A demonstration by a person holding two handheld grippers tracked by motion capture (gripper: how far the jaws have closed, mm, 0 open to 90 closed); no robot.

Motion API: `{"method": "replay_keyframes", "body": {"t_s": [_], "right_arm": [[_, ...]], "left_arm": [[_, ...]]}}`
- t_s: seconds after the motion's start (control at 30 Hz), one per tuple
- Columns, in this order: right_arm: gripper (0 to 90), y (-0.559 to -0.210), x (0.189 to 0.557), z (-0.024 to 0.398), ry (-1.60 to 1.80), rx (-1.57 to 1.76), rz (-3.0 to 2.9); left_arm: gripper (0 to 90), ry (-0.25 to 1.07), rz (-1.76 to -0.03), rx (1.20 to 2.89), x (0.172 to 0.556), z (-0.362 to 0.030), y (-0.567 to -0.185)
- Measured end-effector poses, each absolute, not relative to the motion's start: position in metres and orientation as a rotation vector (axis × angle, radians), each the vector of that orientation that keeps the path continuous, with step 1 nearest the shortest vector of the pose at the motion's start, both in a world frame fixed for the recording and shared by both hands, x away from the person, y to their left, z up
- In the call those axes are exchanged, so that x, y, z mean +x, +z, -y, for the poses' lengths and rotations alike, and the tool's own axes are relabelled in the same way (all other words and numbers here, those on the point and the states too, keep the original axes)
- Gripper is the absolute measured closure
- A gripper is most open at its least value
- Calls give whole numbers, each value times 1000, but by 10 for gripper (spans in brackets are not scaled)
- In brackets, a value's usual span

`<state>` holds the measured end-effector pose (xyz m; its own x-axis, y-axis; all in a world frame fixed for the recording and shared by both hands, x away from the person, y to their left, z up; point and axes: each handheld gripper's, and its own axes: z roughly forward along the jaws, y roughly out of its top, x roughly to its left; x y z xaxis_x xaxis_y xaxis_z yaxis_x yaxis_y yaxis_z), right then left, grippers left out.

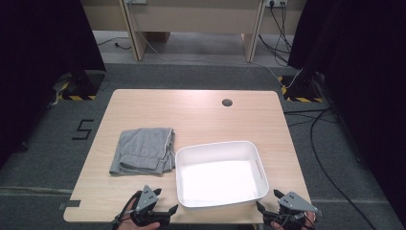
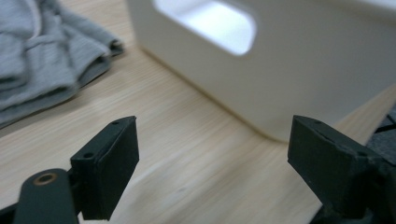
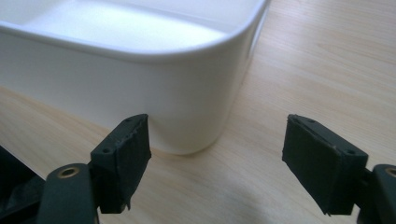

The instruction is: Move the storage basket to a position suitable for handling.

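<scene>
Black jaws of the left gripper (image 2: 212, 175) spread wide in the left gripper view, nothing between them but bare wood. Just beyond, the near corner of a white tub (image 2: 299, 70), with a handle slot cut in its side; off to the left, a folded grey cloth (image 2: 42, 60) lying flat.

Same story in the right gripper view: right gripper (image 3: 215, 161) with jaws apart, empty, hovering low above the wooden surface (image 3: 327, 60). White tub (image 3: 154, 88) right ahead, its rounded corner close to the left-hand jaw; touching or not, hard to tell from this angle.

From the high view: left gripper (image 1: 168, 212) at the near edge of the surface (image 1: 191, 110), left of the tub's near corner, held in a hand. Right gripper (image 1: 264, 205) at the near right, just outside the tub's other near corner. Tub (image 1: 258, 165) standing upright and empty, right of the middle of the surface. Grey cloth (image 1: 143, 149) just beside the tub's left wall, possibly touching it at one edge. Small dark round hole (image 1: 227, 102) in the surface near the far edge. Cables (image 1: 316, 139) trailing over the grey floor to the right.
</scene>
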<state>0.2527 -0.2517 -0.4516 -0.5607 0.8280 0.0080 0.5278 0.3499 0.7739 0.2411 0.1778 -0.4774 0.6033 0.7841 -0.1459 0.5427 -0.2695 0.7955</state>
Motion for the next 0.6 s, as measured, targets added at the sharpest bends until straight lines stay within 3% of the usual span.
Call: {"method": "replay_keyframes", "body": {"t_s": [0.6], "right_arm": [[217,-456,276,233,1120,1167,-2218]], "left_arm": [[191,330,-974,1977,258,-153,-469]]}}
